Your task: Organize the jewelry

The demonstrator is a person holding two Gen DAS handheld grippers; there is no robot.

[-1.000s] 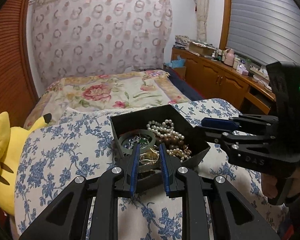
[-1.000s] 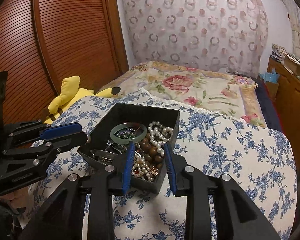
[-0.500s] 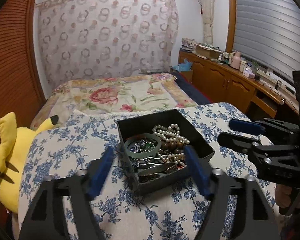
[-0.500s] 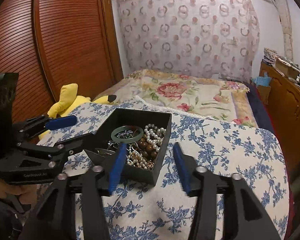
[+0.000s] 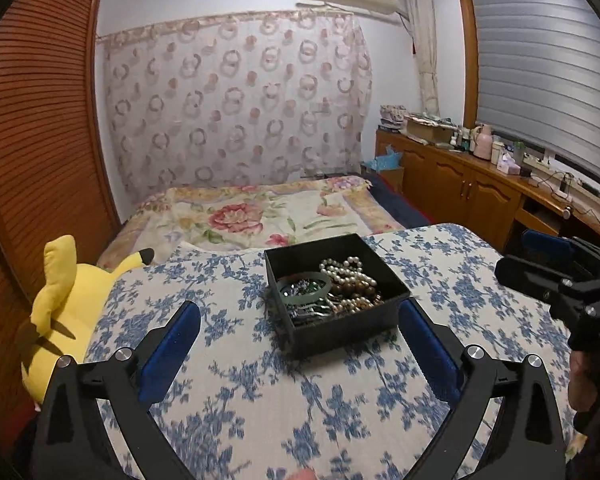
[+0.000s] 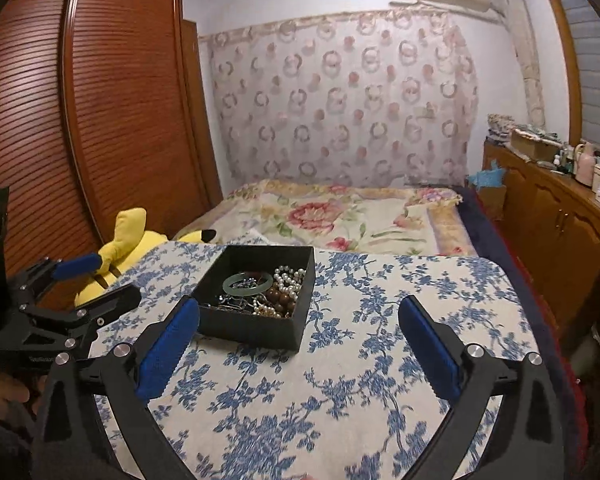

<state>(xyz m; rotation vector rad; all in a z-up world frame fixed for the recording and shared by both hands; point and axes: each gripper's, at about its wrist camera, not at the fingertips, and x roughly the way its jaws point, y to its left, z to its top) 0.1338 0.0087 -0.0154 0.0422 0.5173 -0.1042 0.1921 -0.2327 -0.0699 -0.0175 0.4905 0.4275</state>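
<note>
Box [image 5: 336, 300] at 12 o'clock of both grippers, left [image 5: 298, 344] and right [image 6: 298, 344], each spread wide and empty; all jewelry [image 5: 332, 290] lies heaped inside, fitting either sorting ahead or collection done.

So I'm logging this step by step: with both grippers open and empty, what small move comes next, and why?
Hard to settle: all the jewelry sits piled in the black box, both grippers open and back from it. That fits jewelry gathered in, or a pile awaiting sorting. If sorting, probably the left gripper easing toward the green bangle on top.
</note>
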